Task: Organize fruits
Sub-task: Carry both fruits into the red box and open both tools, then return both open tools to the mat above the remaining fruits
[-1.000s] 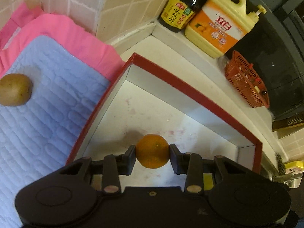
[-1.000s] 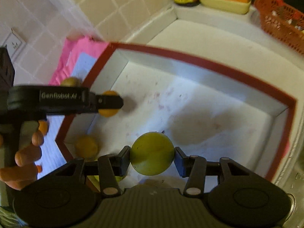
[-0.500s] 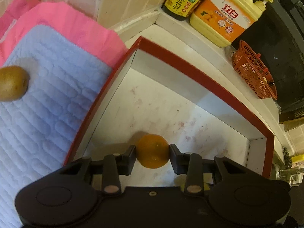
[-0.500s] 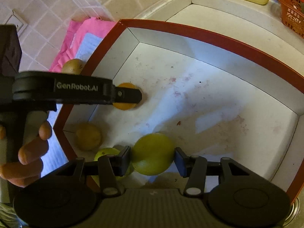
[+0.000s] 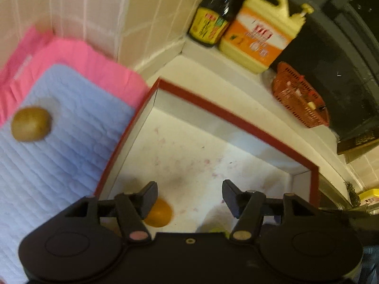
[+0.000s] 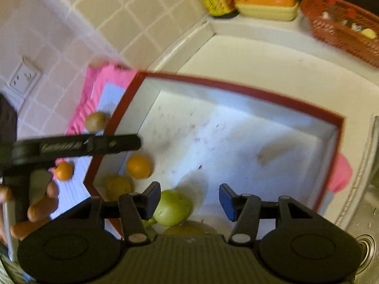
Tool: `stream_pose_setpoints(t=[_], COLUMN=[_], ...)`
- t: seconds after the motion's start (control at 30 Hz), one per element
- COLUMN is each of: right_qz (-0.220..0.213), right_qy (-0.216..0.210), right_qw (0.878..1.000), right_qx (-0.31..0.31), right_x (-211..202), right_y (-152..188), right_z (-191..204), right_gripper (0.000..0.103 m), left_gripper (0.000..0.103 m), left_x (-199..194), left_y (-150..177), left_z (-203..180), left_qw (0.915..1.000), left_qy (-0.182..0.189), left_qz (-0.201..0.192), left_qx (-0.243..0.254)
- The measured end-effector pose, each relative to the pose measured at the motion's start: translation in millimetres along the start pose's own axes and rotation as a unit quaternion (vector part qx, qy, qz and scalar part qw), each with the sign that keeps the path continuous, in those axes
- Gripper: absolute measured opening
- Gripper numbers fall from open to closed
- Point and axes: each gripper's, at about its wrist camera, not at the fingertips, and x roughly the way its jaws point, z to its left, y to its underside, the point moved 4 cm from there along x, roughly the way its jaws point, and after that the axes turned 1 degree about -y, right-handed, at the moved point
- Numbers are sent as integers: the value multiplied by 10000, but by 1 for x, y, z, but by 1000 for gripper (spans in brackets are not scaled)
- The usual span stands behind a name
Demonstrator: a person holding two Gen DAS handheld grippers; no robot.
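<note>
Beside box (image 6: pixel 132 94), second orange (image 6: pixel 63 170), seemingly on mat; right view only.

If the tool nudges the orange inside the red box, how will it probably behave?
The orange looks round, so it will probably roll. The box floor appears flat and smooth, so little would slow it. The walls should stop it.

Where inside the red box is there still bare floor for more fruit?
Most of the red box floor is bare, from the far wall to the right wall. It is crowded at the near left corner: orange, yellow fruit, green fruit.
</note>
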Motion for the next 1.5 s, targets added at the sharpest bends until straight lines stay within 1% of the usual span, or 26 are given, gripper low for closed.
stream_pose_setpoints(t=[0.17,0.27,0.37,0.47,0.57,0.7,0.8,0.9,1.03,1.17,1.23,1.27,1.4,1.43,1.47,1.5], right_qz=[-294,-472,-668,-857,-1040,-1116,-1044,-921,-673,-340,-189,-123,114,147,162,159], right_qy=[-71,-109,-115,-148,-245,-570,-825,-998,-1211,-1374,-1399,-1402,-1383,-1350,-1304,-1224], right_qw=[9995,9988,9976,9954,9917,9858,9819,9779,9714,9622,9572,9544,9434,9423,9425,9441], right_qx=[45,3,-159,-398,-715,-1115,-1346,-1589,-1927,-2326,-2527,-2634,-3012,-3059,-3072,-3056], right_x=[-27,-43,-61,-77,-89,-94,-84,-72,-53,-33,-25,-20,-2,3,9,17], right_y=[-5,-8,-14,-22,-32,-41,-41,-33,-11,18,35,43,71,76,76,75], right_z=[-1,4,19,42,73,121,157,194,242,284,302,310,335,338,341,343], right_gripper=[57,58,58,58,58,59,59,59,59,59,59,59,59,59,59,59], left_gripper=[72,72,72,72,72,72,72,72,72,72,72,72,72,72,75,76], left_x=[-43,-79,-124,-168,-220,-288,-328,-354,-367,-366,-363,-360,-329,-317,-304,-290], left_y=[7,14,25,38,57,92,122,153,193,227,242,248,270,274,277,278], left_z=[-2,7,22,37,56,81,99,116,145,176,193,201,226,230,234,238], left_qw=[9992,9973,9934,9873,9780,9612,9484,9367,9282,9235,9231,9236,9351,9368,9389,9416], left_qy=[-107,-188,-300,-532,-782,-1137,-1505,-1886,-2150,-2275,-2257,-2213,-1588,-1447,-1328,-1214], left_qz=[-369,-703,-1108,-1496,-1919,-2467,-2696,-2802,-2730,-2564,-2447,-2378,-2055,-1978,-1886,-1769], left_qx=[124,127,40,-47,-223,-484,-722,-921,-1330,-1723,-1924,-2035,-2412,-2495,-2553,-2594])
